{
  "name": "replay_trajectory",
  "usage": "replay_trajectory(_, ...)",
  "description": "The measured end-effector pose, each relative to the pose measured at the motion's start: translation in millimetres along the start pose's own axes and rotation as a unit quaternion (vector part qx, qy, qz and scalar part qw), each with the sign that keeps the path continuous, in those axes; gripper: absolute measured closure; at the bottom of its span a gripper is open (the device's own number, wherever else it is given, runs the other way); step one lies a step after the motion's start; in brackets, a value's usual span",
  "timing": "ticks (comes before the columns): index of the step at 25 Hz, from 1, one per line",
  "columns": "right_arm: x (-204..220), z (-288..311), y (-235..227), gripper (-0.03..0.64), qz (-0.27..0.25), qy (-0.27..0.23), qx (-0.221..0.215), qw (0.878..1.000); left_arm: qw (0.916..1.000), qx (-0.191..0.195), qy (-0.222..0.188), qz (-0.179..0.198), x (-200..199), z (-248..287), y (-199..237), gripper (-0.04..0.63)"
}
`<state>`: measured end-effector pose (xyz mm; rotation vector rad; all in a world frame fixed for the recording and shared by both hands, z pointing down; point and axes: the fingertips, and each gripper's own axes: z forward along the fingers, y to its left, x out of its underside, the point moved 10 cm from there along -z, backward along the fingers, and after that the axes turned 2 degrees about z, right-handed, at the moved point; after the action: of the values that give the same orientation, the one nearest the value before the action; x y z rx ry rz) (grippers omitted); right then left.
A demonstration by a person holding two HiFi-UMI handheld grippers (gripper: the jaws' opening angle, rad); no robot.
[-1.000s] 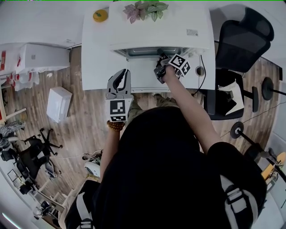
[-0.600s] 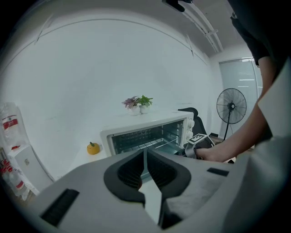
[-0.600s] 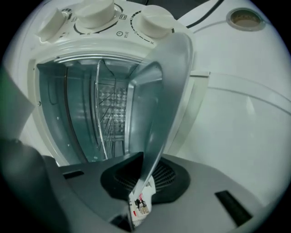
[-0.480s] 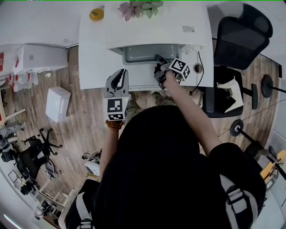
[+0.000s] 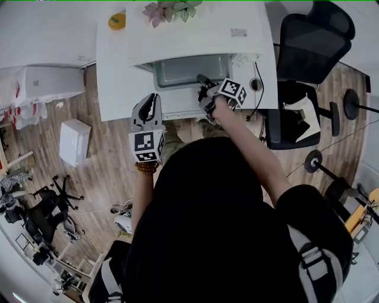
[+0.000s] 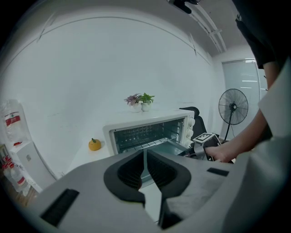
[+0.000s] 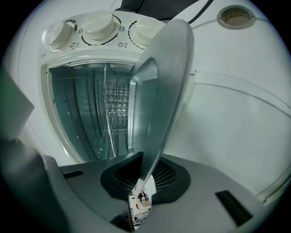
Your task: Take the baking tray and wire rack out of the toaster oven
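The white toaster oven stands on the white table with its door down. The grey baking tray sticks partly out of its mouth. My right gripper is shut on the tray's right rim. In the right gripper view the tray runs edge-on from between the pads of that gripper. The wire rack sits inside the oven behind it. My left gripper hangs shut and empty at the table's front edge, left of the door. The left gripper view shows its closed jaws facing the oven.
A yellow fruit and a small potted plant sit at the back of the table. The oven's knobs are beside the mouth. A black office chair stands to the right. A white box lies on the wood floor at left.
The right gripper has drawn back toward me with the tray, so more of the grey tray shows outside the oven. The left gripper has stayed by the table edge.
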<state>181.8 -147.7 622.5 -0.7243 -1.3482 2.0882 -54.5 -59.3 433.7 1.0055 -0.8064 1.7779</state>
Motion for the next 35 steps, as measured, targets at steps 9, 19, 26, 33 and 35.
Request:
replay_trajectory(9,9,-9,0,0.554,0.018,0.009,0.002,1.000,1.0000,0.007,0.003,0.000,1,1,1,0.554)
replay_trajectory(19,17,-24,-2,0.554,0.027,0.024,0.003,0.999,0.9997,0.014,-0.002,-0.018,4,6,0,0.554)
replay_trajectory(26,20,-29,-1,0.554,0.039,0.022,0.004,0.999,0.9996,0.007,0.008,-0.025,8,6,4,0.554)
replay_trajectory(33,26,-45,-5,0.554,0.043,0.045,0.012,0.998,0.9991,0.004,0.019,-0.038,17,8,7,0.554)
replay_trajectory(35,30,-51,-7,0.554,0.043,0.053,0.011,0.998,0.9990,0.004,0.019,-0.041,17,10,7,0.554)
